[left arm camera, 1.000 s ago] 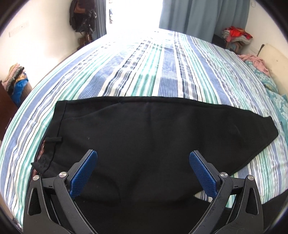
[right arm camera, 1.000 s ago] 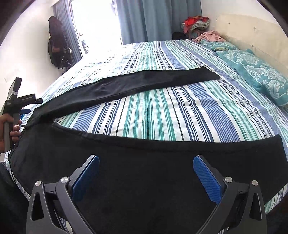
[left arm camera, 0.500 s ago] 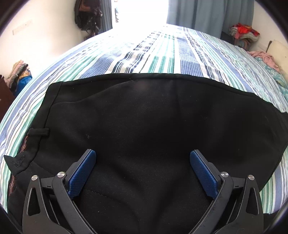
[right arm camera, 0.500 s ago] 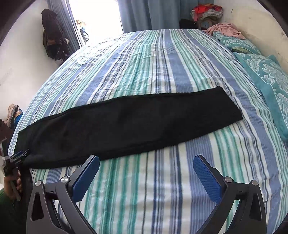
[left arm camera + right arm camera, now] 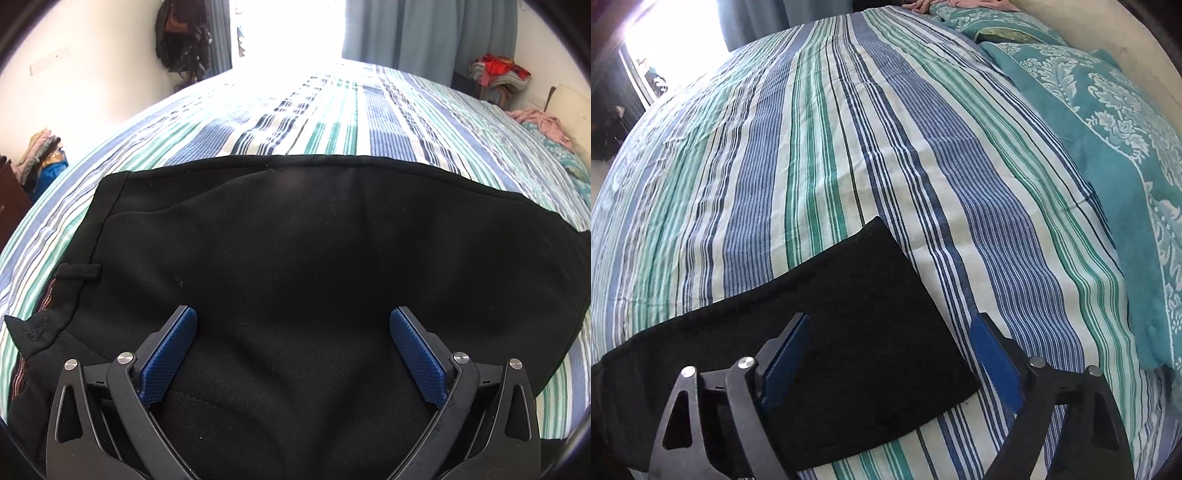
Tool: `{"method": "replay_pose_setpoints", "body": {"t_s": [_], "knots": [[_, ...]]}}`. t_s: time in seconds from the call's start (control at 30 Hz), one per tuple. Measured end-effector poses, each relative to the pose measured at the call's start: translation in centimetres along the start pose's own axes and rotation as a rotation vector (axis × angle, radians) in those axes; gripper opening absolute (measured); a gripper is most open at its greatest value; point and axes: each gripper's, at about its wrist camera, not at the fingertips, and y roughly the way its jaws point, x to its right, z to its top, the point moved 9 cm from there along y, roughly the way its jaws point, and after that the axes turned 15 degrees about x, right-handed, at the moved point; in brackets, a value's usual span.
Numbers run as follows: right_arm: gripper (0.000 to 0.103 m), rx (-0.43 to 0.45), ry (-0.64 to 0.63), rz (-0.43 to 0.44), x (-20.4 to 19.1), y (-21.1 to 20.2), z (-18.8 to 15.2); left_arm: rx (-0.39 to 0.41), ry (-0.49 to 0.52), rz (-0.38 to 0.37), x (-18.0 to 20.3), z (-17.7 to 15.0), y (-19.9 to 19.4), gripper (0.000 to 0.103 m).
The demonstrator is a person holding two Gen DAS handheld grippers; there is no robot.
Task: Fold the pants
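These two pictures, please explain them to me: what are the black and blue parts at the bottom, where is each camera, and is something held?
Each picture comes from a small fisheye camera mounted on a hand-held gripper; a person carries one in each hand. The black arms with blue pads at the bottom are the gripper's two fingers. The left gripper hangs over the waist end of black pants, near a belt loop. The right gripper is over the hem end of the pants leg. The pants lie flat on a striped bedsheet, with a teal pillow beside. Both grippers are open; nothing is held.
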Motion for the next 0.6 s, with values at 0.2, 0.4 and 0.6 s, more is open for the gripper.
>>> {"method": "replay_pose_setpoints", "body": {"t_s": [0.2, 0.4, 0.6], "knots": [[0.013, 0.058, 0.113, 0.006, 2.3, -0.4, -1.7, 0.001, 0.0, 0.0, 0.0, 0.0, 0.0, 0.103], [0.011, 0.223, -0.026, 0.118, 0.9, -10.9, -5.0, -0.002, 0.002, 0.003, 0.0, 0.0, 0.0, 0.103], [0.01, 0.316, 0.052, 0.113, 1.6, -22.6, -17.8, -0.007, 0.011, 0.011, 0.0, 0.1, 0.1, 0.103]]}}
